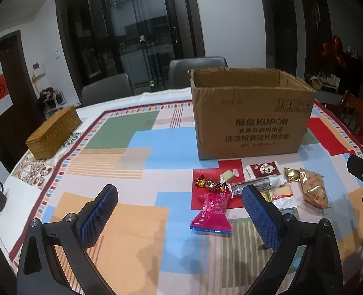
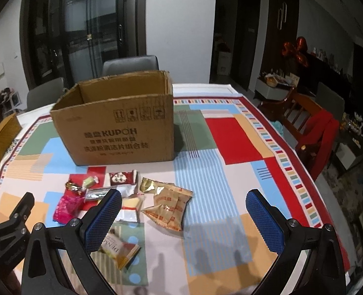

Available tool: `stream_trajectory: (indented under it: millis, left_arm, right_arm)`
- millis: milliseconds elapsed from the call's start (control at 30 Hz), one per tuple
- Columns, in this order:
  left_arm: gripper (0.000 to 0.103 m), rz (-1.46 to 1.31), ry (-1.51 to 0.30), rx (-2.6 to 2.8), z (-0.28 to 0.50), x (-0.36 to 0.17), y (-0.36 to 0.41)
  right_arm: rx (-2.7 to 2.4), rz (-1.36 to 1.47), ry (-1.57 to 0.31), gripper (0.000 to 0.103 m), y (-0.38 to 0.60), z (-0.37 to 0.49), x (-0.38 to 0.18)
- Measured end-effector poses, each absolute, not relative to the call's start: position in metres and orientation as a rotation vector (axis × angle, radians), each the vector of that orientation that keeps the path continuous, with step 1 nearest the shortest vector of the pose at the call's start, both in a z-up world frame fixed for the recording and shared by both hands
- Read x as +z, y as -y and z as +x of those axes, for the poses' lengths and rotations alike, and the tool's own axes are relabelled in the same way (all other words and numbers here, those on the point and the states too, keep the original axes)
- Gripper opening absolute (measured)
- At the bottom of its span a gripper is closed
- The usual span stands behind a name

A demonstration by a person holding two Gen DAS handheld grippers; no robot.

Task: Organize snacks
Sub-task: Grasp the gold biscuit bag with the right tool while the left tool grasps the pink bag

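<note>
Patchwork tablecloth (image 1: pixel 144 147): crinkly snacks (image 1: pixel 255 186), open-topped carton (image 1: pixel 252 115).

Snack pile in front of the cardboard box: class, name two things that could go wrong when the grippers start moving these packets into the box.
1. The snacks overlap: closing on the silver bar may drag the pink packet along.
2. The cardboard box has tall walls; a low carry could bump its front wall.
</note>
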State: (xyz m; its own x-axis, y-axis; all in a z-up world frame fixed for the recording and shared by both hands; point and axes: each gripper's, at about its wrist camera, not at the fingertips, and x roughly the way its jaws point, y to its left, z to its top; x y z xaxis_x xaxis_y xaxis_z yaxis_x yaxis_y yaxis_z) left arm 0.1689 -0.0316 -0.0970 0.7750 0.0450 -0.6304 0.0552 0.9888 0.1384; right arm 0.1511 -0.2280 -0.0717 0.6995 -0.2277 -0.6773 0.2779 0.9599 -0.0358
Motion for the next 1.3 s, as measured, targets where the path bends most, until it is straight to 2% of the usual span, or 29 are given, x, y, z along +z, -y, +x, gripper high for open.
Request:
stream_trajectory:
  millis: [500,733,900,1000,1133,1300]
  left_arm:
    - [0.101,0.155,-0.85,-0.027,0.209,-0.128,0.042]
    - [0.097,0.159,-0.914,-0.037,0.223,-0.145,0.046]
    - [0.09,0.159,-0.952,-0.058,0.231,-0.154,0.05]
    - [0.086,0.153,-0.975,-0.067,0.234,-0.158,0.052]
    - [0.084,0.151,-0.992,-0.071,0.236,-0.162,0.054]
    - [0.077,0.151,-1.017,-0.074,0.238,-0.169,0.055]
  right_arm:
    - [-0.297,0.106,-0.871,0.102,0.238,0.19,-0.103]
    - [-0.297,0.108,-0.948,0.094,0.241,0.209,-0.122]
    - [-0.28,0.127,-1.016,0.091,0.242,0.22,-0.134]
    - [-0.268,0.156,-1.071,0.084,0.244,0.227,-0.144]
    - [-0.269,0.174,-1.113,0.082,0.245,0.231,-0.153]
    - [-0.259,0.191,-1.151,0.079,0.246,0.235,-0.163]
